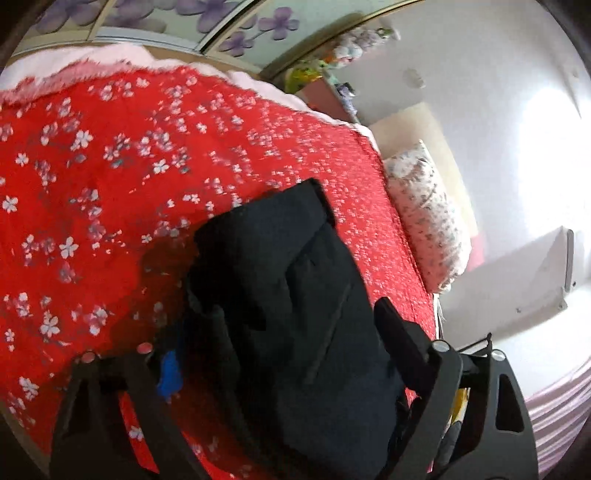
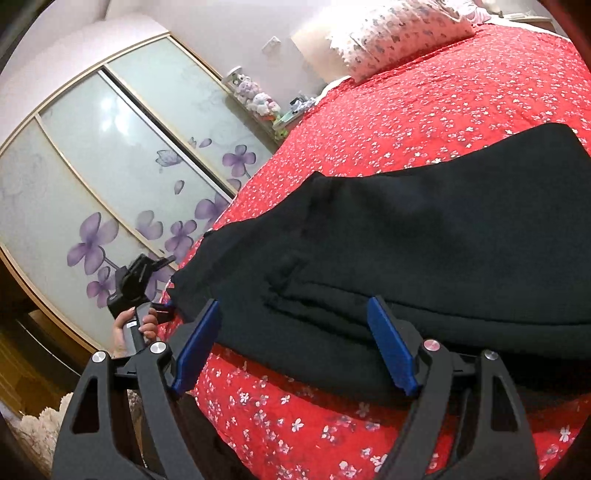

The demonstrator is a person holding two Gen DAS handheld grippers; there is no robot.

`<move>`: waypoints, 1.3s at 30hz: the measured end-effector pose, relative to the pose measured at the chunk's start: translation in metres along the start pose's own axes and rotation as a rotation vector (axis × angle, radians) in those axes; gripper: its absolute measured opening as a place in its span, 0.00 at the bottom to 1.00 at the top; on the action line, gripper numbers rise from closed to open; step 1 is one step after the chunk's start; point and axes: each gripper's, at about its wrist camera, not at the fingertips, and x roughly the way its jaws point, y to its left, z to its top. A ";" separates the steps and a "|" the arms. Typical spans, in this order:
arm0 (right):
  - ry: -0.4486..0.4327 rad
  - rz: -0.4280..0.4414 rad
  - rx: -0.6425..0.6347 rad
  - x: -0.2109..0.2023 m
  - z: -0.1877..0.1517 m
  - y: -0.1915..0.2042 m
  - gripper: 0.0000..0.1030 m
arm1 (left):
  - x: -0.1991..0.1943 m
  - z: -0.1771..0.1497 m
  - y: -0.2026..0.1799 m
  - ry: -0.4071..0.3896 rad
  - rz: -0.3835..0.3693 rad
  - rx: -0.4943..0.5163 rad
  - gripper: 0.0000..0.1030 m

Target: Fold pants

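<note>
Black pants lie folded over on a red flowered bedspread. My right gripper is open, its blue pads standing wide apart at the near edge of the pants, holding nothing. In the left wrist view the pants fill the space between my left gripper's fingers; the left gripper looks open with cloth between the fingers. The left gripper also shows in the right wrist view, at the pants' left corner, which looks lifted off the bed.
A flowered pillow lies at the head of the bed. A sliding wardrobe with purple flowers stands beside the bed. A shelf with soft toys is by the wall. The bed's edge runs on the right.
</note>
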 end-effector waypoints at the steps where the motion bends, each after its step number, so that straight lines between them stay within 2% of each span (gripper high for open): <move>1: 0.001 0.000 0.000 0.000 0.000 0.000 0.80 | 0.002 0.000 0.000 -0.002 0.010 0.000 0.79; 5: 0.000 -0.001 -0.003 0.001 0.000 0.000 0.80 | 0.009 0.003 -0.008 -0.002 0.072 0.012 0.78; 7: 0.000 0.000 -0.002 0.001 0.000 0.000 0.80 | 0.010 0.002 -0.010 -0.005 0.110 0.018 0.70; 9: -0.001 0.003 0.000 0.000 0.000 0.000 0.80 | 0.009 0.001 -0.011 -0.014 0.153 0.026 0.54; 12: -0.001 0.008 0.005 0.000 0.000 0.000 0.80 | 0.006 0.001 -0.007 -0.015 0.181 0.026 0.39; 16: -0.009 0.014 0.014 -0.003 0.001 0.000 0.80 | -0.003 -0.001 -0.010 -0.029 0.189 0.055 0.27; 19: -0.022 0.023 0.022 -0.008 0.002 -0.001 0.80 | -0.012 -0.009 -0.034 -0.078 0.216 0.168 0.22; 21: -0.034 0.028 0.028 -0.012 0.003 -0.003 0.80 | -0.018 -0.016 -0.058 -0.102 0.205 0.256 0.21; 27: -0.113 0.032 0.073 -0.035 0.009 -0.013 0.80 | -0.035 -0.039 -0.120 -0.116 0.139 0.410 0.20; 34: -0.234 0.080 0.207 -0.072 0.018 -0.039 0.80 | -0.045 -0.072 -0.189 -0.092 0.032 0.483 0.20; 39: -0.298 0.079 0.209 -0.093 0.019 -0.042 0.80 | -0.049 -0.109 -0.248 -0.048 -0.060 0.575 0.20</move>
